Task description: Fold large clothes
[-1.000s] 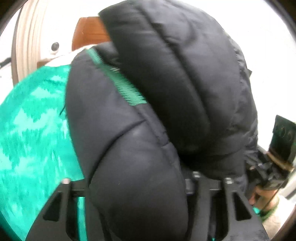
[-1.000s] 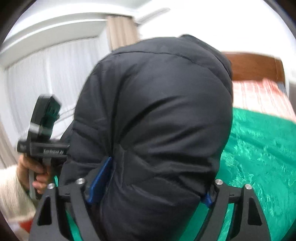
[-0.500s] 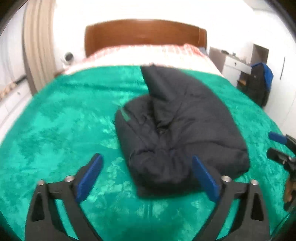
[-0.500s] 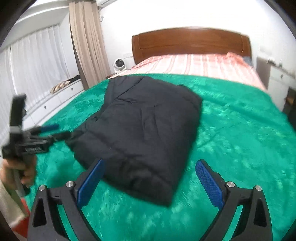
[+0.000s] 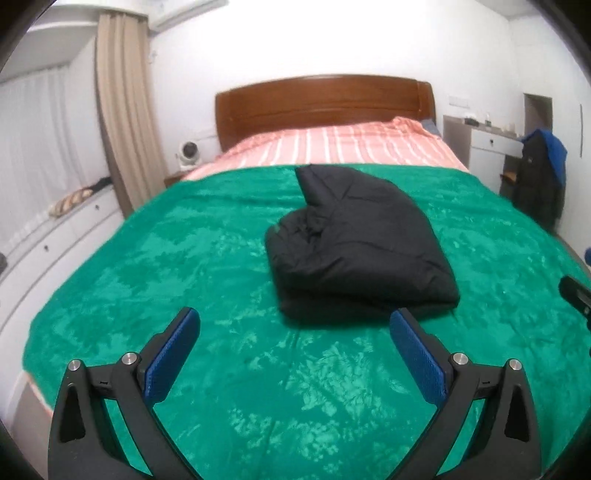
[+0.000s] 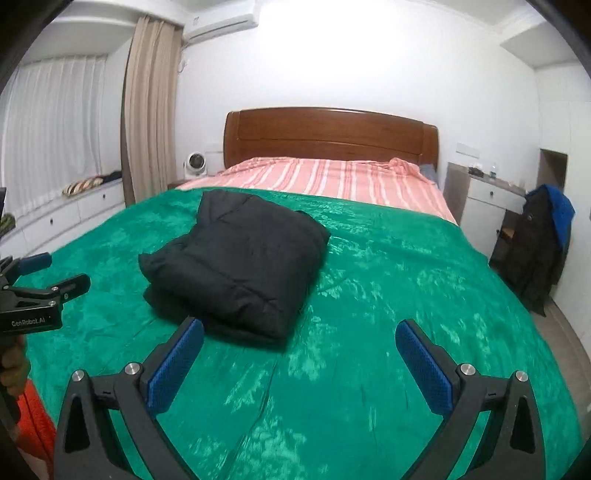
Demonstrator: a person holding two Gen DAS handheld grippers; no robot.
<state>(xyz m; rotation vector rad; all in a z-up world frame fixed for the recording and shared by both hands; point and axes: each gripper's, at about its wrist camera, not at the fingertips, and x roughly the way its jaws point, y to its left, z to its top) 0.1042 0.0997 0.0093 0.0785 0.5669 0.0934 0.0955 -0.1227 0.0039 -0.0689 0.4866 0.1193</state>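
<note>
While both tools gape empty, one folded black jacket point(image 5: 354, 240) rests, seemingly untouched.

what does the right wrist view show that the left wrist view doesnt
Only the right wrist view shows the air conditioner high on the wall, the hand holding the left claw from the side, and the open right claw up close.

Only the left wrist view shows the left claw from behind, open and empty, with a sliver of the right claw at its right edge.

Both show the folded black jacket lying free on the green blanket, the wooden headboard and the small fan.
</note>
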